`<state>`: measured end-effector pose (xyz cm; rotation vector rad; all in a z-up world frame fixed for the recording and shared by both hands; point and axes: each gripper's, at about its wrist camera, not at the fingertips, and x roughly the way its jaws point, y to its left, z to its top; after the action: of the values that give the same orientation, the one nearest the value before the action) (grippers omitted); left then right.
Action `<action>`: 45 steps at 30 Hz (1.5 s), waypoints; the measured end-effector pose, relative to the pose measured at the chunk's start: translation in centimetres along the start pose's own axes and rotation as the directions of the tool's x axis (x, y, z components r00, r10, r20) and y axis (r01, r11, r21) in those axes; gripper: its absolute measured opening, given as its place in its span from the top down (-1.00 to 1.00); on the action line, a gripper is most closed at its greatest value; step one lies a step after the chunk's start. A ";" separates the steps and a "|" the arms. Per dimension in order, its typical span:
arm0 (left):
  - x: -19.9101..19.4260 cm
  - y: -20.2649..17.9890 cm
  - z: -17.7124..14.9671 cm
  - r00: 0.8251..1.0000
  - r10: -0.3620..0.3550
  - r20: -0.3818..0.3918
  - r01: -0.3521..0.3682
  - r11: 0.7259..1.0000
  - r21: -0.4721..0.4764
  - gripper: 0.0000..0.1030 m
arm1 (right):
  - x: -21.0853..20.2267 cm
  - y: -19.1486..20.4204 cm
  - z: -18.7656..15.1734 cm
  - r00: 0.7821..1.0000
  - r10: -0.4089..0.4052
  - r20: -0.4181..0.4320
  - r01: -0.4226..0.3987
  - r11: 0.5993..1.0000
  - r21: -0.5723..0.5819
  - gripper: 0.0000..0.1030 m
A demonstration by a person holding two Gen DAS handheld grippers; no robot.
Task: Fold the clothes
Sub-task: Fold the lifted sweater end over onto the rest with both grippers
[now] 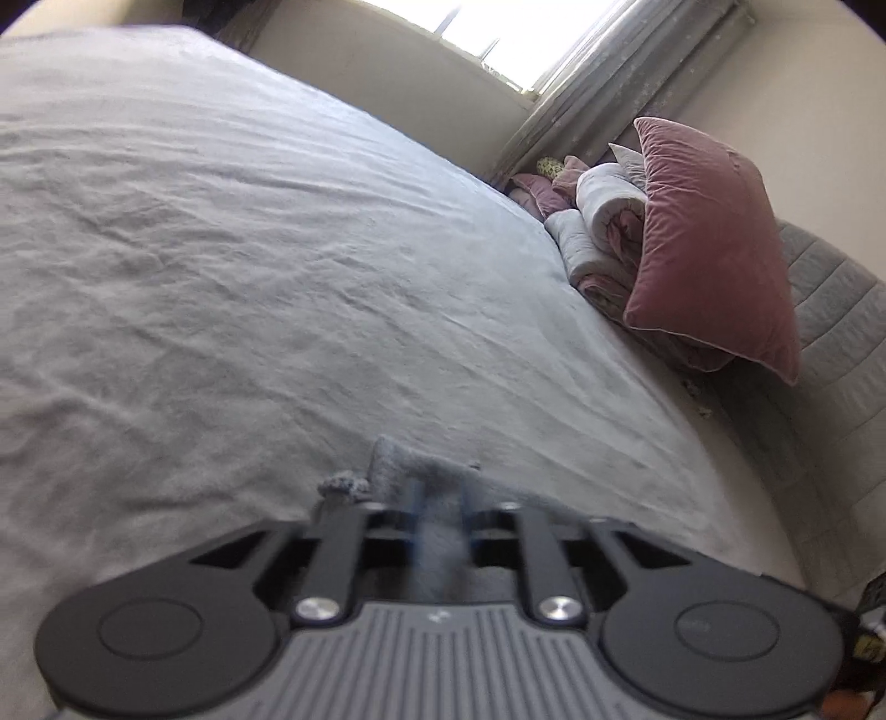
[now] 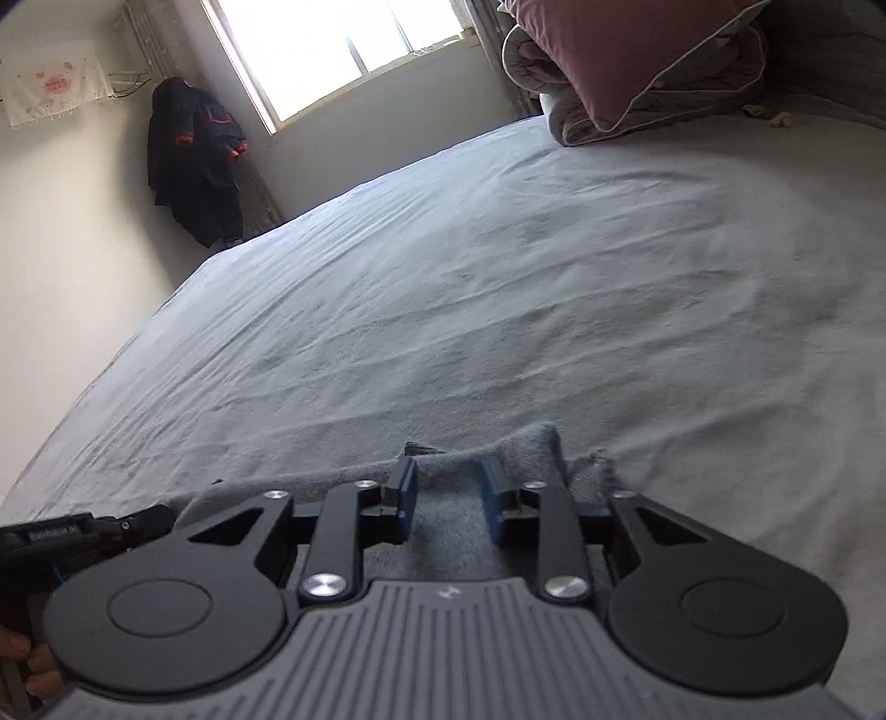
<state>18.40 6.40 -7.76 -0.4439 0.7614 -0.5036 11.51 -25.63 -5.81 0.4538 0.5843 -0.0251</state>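
We count two grippers, the left gripper (image 1: 440,501) and the right gripper (image 2: 447,487), one grey garment (image 2: 443,515), one bed (image 2: 498,288), one pink pillow (image 1: 714,243), one window (image 2: 343,50) and one dark hanging coat (image 2: 194,160).

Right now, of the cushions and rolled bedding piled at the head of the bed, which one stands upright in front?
The big pink velvet cushion, propped on edge against the grey rolled quilt; the smaller pink cushions lie behind.

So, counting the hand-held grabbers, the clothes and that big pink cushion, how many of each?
Grippers: 2, the left gripper and the right gripper
Grey garment on the bed: 1
Dark coat hanging by the window: 1
Big pink cushion: 1
Total: 5
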 end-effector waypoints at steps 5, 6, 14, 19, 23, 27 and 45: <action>-2.8 0.3 -0.1 0.997 0.013 -0.081 -0.016 0.999 -0.031 -0.06 | -2.7 0.9 -0.4 0.999 0.044 -0.030 -0.044 0.999 -0.011 0.22; -3.4 0.4 -0.3 0.995 0.030 -0.091 -0.034 0.999 -0.040 -0.17 | -3.2 1.1 -0.6 0.998 0.051 -0.038 -0.051 0.999 -0.010 0.21; -4.7 3.1 -3.7 0.990 -0.034 -0.137 0.009 0.983 -0.181 -0.29 | -5.8 0.9 -4.0 0.955 0.298 0.006 -0.293 0.936 0.196 0.31; -3.9 2.6 -4.3 0.993 -0.067 -0.095 0.051 0.986 -0.160 -0.66 | -4.0 2.1 -4.5 0.927 0.372 -0.042 -0.348 0.898 0.271 0.33; -3.1 1.5 -4.8 0.997 -0.051 -0.059 0.043 0.990 -0.131 -0.66 | -3.1 3.0 -4.5 0.920 0.390 -0.051 -0.365 0.895 0.255 0.32; -2.7 0.1 -5.4 0.999 -0.012 -0.037 0.009 0.995 -0.102 -0.32 | -2.0 2.8 -4.8 0.921 0.383 -0.072 -0.348 0.892 0.288 0.32; -3.6 -3.3 -4.7 0.999 -0.013 0.052 0.021 0.989 -0.149 0.56 | 0.3 1.0 -4.2 0.875 0.473 -0.102 -0.349 0.764 0.543 0.63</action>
<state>11.82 4.91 -7.12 -0.6009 0.7495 -0.4507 9.72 -22.97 -8.72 1.1172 0.6983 0.3129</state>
